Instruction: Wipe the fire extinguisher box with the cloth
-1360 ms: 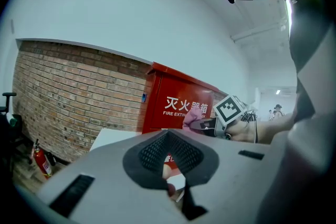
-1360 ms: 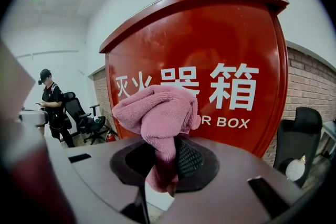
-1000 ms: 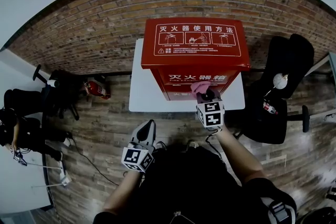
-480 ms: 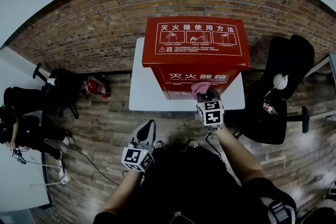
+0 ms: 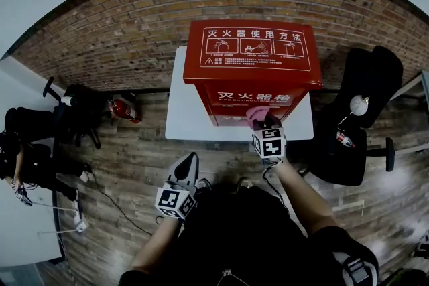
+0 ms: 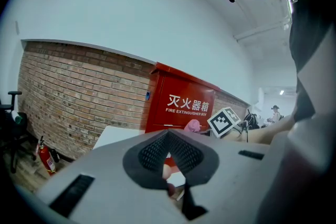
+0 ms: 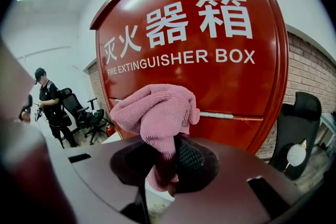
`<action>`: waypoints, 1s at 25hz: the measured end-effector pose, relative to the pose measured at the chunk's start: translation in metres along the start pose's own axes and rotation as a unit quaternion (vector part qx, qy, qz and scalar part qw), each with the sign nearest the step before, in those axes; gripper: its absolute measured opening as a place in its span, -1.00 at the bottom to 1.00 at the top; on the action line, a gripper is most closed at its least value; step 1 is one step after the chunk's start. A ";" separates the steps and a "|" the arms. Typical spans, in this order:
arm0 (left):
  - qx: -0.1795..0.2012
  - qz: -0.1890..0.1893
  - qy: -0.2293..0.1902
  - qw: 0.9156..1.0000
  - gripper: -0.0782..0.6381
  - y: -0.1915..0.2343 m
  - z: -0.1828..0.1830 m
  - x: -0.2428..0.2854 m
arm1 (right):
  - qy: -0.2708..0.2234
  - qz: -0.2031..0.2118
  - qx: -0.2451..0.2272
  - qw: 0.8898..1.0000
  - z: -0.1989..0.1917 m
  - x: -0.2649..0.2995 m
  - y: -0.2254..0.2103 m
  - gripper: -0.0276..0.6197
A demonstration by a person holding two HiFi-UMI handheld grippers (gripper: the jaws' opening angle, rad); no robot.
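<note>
The red fire extinguisher box (image 5: 251, 70) stands on a white platform (image 5: 181, 118) against the brick wall. My right gripper (image 5: 267, 125) is shut on a pink cloth (image 5: 255, 115), and the cloth is up against the lower front face of the box. In the right gripper view the bunched cloth (image 7: 157, 113) sticks out from between the jaws of the right gripper (image 7: 165, 176), just in front of the box's lettered panel (image 7: 210, 71). My left gripper (image 5: 185, 174) hangs low, well short of the box, shut and holding nothing. The left gripper view shows this gripper (image 6: 169, 176) facing the box (image 6: 181, 107).
A black office chair (image 5: 365, 110) stands right of the box. On the wooden floor at the left lie a small red extinguisher (image 5: 123, 110) and another black chair (image 5: 75, 118). A white table (image 5: 20, 231) fills the far left. A person (image 7: 48, 105) stands in the background.
Almost nothing. My right gripper with the cloth has shifted only slightly against the box's front. The left gripper has stayed where it was.
</note>
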State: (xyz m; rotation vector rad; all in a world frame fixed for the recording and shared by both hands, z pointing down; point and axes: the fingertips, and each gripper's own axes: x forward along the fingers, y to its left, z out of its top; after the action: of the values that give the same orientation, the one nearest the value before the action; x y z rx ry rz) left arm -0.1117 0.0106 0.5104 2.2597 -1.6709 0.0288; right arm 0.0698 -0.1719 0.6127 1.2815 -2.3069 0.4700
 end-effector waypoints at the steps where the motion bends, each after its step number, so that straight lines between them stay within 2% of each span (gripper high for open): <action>1: 0.000 0.000 0.000 1.000 -0.72 0.000 0.000 0.000 | 0.001 0.000 -0.001 1.000 -0.001 0.001 0.000 -0.65; 25: 0.002 0.005 0.000 1.000 -0.72 0.003 -0.003 -0.008 | 0.018 0.002 0.000 1.000 -0.032 0.020 -0.001 -0.65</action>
State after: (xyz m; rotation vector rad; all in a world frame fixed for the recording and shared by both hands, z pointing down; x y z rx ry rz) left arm -0.1169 0.0184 0.5123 2.2547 -1.6841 0.0350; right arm 0.0691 -0.1704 0.6507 1.2589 -2.2803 0.4893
